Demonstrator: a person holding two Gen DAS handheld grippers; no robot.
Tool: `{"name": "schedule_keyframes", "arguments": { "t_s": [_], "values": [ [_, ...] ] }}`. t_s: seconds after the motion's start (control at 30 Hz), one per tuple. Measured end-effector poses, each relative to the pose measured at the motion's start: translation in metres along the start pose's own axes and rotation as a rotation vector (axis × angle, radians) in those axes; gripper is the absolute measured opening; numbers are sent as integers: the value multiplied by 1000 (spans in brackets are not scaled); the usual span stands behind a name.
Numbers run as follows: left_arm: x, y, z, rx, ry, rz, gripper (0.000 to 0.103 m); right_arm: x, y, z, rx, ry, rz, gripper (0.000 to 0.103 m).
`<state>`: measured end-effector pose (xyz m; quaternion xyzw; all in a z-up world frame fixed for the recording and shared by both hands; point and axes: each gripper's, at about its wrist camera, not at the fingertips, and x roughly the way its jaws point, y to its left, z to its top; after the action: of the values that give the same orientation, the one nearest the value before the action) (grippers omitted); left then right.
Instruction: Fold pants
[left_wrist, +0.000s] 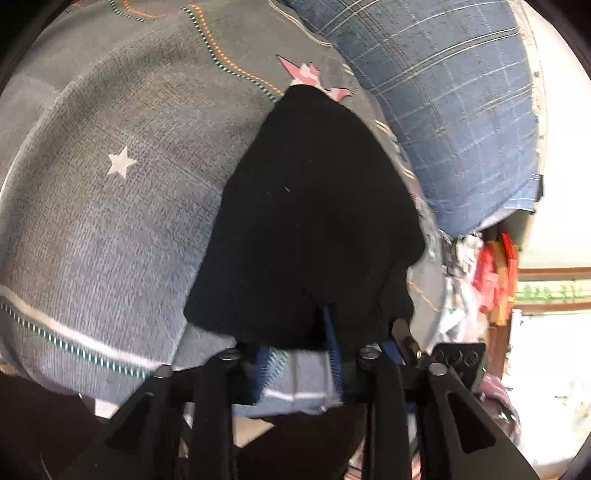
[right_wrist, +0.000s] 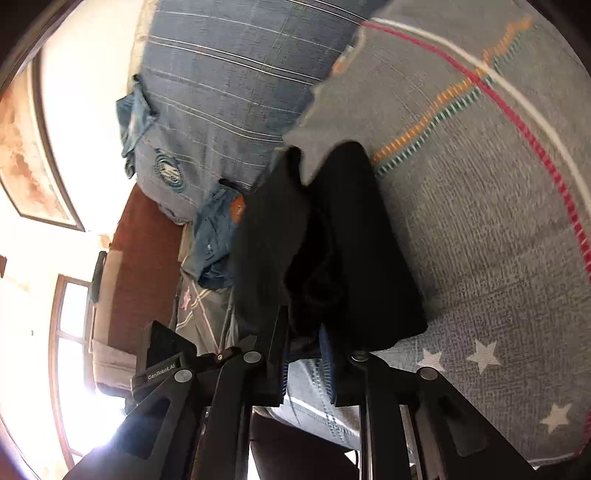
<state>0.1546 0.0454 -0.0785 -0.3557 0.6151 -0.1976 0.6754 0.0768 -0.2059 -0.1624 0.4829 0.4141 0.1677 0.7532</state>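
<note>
Black pants lie bunched on a grey-blue bedsheet printed with stars. Their near edge drapes over the tips of my left gripper. A blue pad runs up under the cloth, sheet shows between the lower fingers, and the tips are hidden. In the right wrist view the pants sit in two dark folds on the same sheet. My right gripper has a wad of black cloth pinched between its fingers.
A blue plaid pillow rests at the far end of the bed, also in the right wrist view. Crumpled jeans lie beside it. Red and white clutter sits off the bed's edge. A bright window is at the left.
</note>
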Motion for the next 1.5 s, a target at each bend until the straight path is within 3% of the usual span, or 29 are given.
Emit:
{"name": "schedule_keyframes", "arguments": {
  "t_s": [0.1,0.17,0.37,0.6,0.63,0.67,0.7,0.73,0.77,0.9,0.97,1.07,1.1,1.23,1.3,1.37,1.43,1.5],
  "values": [
    [-9,0,-1,4,-20,-65,57,-8,5,4,-19,-40,1,33],
    [-8,0,0,5,-27,-84,60,-7,5,6,-9,-53,9,40],
    [23,14,8,-58,29,-86,60,3,19,0,-56,-48,-44,42],
    [21,25,20,-83,10,-132,60,-3,18,2,-48,-60,-40,43],
    [23,26,21,-90,15,-128,60,-2,19,1,-53,-63,-38,43],
    [23,26,22,-86,19,-117,53,2,21,0,-68,-62,-45,40],
    [24,25,24,-74,25,-100,30,5,25,-1,-88,-59,-61,34],
    [21,24,25,-64,33,-87,19,9,32,-2,-120,-52,-61,11],
    [17,20,25,-58,30,-94,15,8,38,-2,-134,-53,-41,10],
    [-5,14,25,-27,-42,-132,18,-1,60,2,-167,-71,76,10],
    [0,20,24,-13,-53,-69,18,5,58,2,-173,-53,54,10],
    [20,26,17,-11,-34,16,18,23,30,-2,-121,-4,-51,13],
    [24,27,14,-13,-40,5,19,27,20,-3,-100,8,-72,15],
    [13,30,11,-8,-25,-29,23,19,6,-4,-29,19,-27,20],
    [5,32,12,-5,-29,-49,37,11,16,0,-77,-13,-49,24],
    [1,31,16,11,-45,-57,43,7,20,5,-92,-50,-44,36],
    [7,30,17,6,-41,-34,42,12,21,11,-89,-58,-84,38],
    [7,29,18,0,-35,-18,31,22,28,16,-110,-35,-102,27]
  ]
}}
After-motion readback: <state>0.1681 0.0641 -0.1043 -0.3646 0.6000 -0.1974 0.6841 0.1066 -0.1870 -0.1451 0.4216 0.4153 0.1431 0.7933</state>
